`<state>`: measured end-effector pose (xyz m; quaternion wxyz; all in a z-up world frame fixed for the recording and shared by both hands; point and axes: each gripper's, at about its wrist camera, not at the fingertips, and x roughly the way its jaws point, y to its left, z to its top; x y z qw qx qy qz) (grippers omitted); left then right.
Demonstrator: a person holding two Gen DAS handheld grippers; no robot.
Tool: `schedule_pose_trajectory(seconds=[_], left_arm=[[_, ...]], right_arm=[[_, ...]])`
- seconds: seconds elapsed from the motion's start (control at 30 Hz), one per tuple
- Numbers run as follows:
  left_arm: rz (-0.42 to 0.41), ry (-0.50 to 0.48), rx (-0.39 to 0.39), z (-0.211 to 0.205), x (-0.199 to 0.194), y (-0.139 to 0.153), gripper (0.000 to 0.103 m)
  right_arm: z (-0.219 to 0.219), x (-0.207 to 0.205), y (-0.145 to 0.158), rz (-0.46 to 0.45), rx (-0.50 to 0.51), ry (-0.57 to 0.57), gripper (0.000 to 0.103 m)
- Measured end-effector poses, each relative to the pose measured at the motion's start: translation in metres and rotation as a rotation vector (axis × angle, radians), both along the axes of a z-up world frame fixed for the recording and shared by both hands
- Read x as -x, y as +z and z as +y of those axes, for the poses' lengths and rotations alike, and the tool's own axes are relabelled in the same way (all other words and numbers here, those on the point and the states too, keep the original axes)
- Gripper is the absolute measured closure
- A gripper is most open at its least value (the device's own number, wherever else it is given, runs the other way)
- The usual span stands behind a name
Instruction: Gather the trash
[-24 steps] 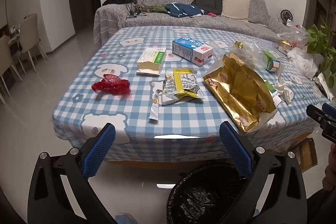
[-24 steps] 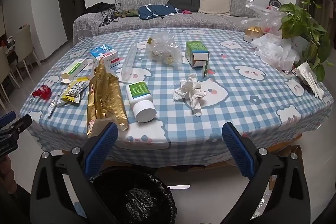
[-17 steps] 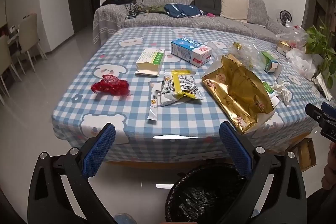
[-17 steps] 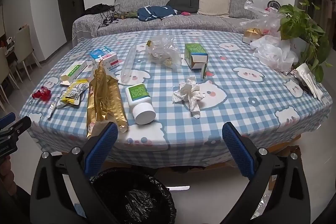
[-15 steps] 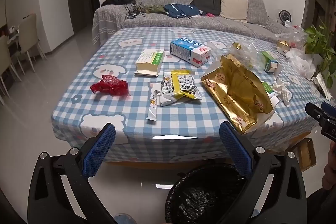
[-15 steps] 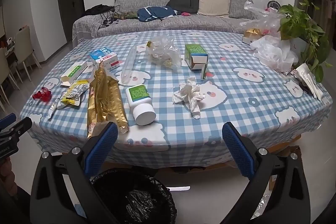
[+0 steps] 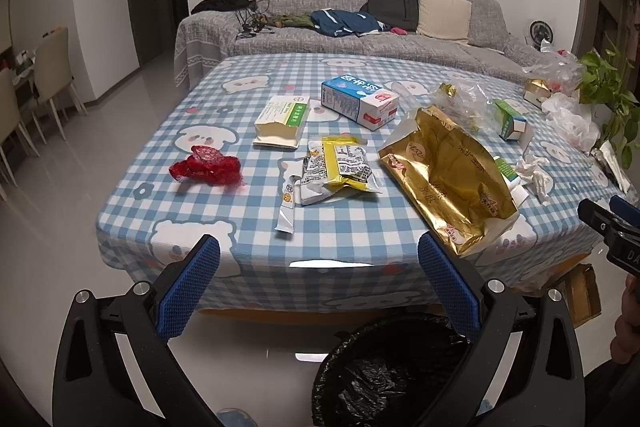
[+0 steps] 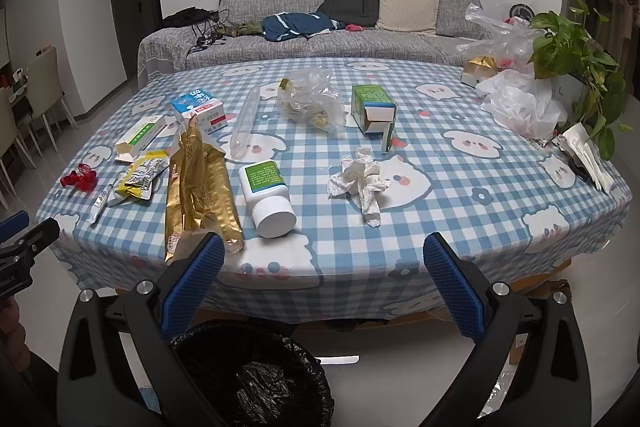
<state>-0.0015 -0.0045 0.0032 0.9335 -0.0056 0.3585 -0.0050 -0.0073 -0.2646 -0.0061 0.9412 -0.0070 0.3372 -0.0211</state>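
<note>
Trash lies on a blue checked tablecloth (image 7: 344,223): a red wrapper (image 7: 206,167), a yellow snack packet (image 7: 340,169), a gold foil bag (image 7: 448,179), a blue milk carton (image 7: 358,101), a green-white box (image 7: 282,119). In the right wrist view I see a white bottle (image 8: 268,195), a crumpled tissue (image 8: 360,183), a green carton (image 8: 372,109) and a clear bag (image 8: 312,101). A bin with a black liner (image 7: 384,371) (image 8: 248,375) stands on the floor below the table edge. My left gripper (image 7: 318,287) and right gripper (image 8: 322,279) are both open and empty, held before the table above the bin.
White plastic bags (image 8: 520,103) and a potted plant (image 8: 576,59) sit at the table's right end. A grey sofa (image 8: 320,35) with a backpack stands behind. Chairs (image 7: 48,75) stand at far left. A cardboard box (image 7: 582,295) lies on the floor.
Both grippers have drifted slightly; the table scene has shifted a little in view. Nothing was picked up or moved.
</note>
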Motion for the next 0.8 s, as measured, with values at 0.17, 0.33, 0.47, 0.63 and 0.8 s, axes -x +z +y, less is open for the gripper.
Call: schedule_pose_trajectory(seconds=[0.17,0.33,0.47,0.63,0.8], left_arm=[[0.006,-0.006,0.01,-0.0019,-0.0008,-0.0005,0.006],[0.005,-0.014,0.014,-0.0033,-0.001,-0.001,0.006],[0.006,-0.015,0.015,-0.0035,-0.0011,-0.0011,0.006],[0.007,-0.021,0.016,-0.0052,-0.0011,-0.0007,0.006],[0.005,-0.033,0.02,-0.0063,0.0,0.0008,0.006]], right_arm=[[0.001,0.0006,0.0005,-0.002,0.004,0.011,0.007],[0.0009,0.0007,0.001,-0.003,0.004,0.018,0.007],[0.0,0.0,0.0007,0.0,-0.001,0.02,0.007],[0.0005,0.0005,0.0013,-0.001,-0.007,0.027,0.007],[0.0008,0.0007,0.0018,-0.002,-0.013,0.034,0.007]])
